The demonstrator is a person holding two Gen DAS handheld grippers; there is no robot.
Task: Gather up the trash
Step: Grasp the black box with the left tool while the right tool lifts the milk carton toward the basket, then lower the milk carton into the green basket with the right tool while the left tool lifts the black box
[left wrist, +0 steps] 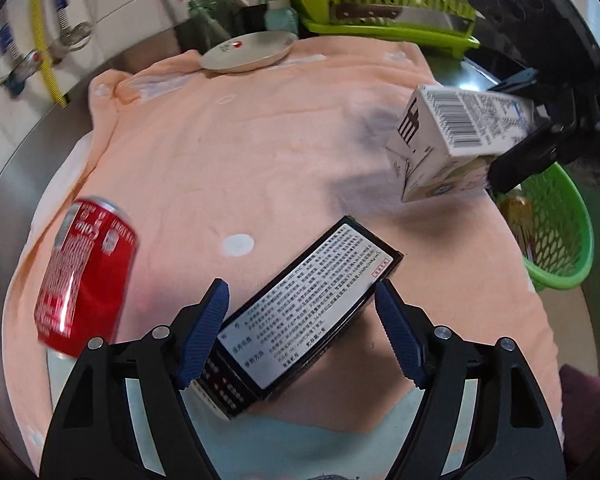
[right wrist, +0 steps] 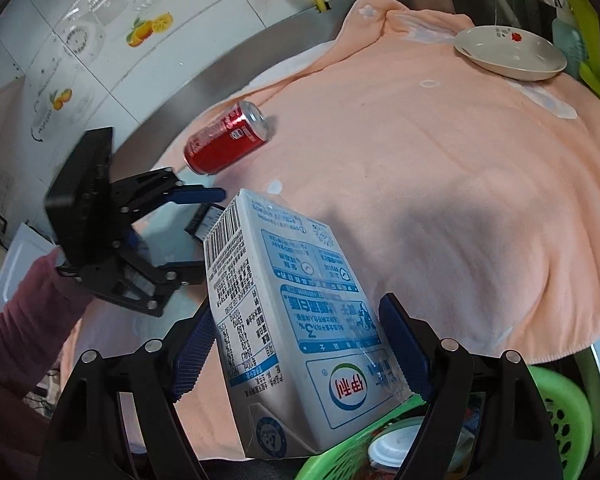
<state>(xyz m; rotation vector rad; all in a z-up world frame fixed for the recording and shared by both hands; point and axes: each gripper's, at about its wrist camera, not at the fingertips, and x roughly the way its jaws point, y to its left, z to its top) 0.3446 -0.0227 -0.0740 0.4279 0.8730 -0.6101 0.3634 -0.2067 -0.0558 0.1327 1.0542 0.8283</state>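
Note:
My left gripper (left wrist: 302, 308) is open, its blue pads on either side of a black box (left wrist: 312, 312) with a white printed label that lies on the peach towel (left wrist: 260, 140). A red cola can (left wrist: 85, 276) lies on its side to the left; it also shows in the right wrist view (right wrist: 226, 138). My right gripper (right wrist: 296, 344) is shut on a white and blue milk carton (right wrist: 296, 320), held above the rim of the green basket (right wrist: 556, 412). In the left wrist view the carton (left wrist: 456, 140) hangs at the right, above the basket (left wrist: 556, 236).
A cream plate (left wrist: 246, 52) sits at the towel's far edge. A lime green dish rack (left wrist: 384, 4) stands behind it. The green basket holds other trash. The steel counter (left wrist: 16, 160) and tiled wall with pipes lie to the left.

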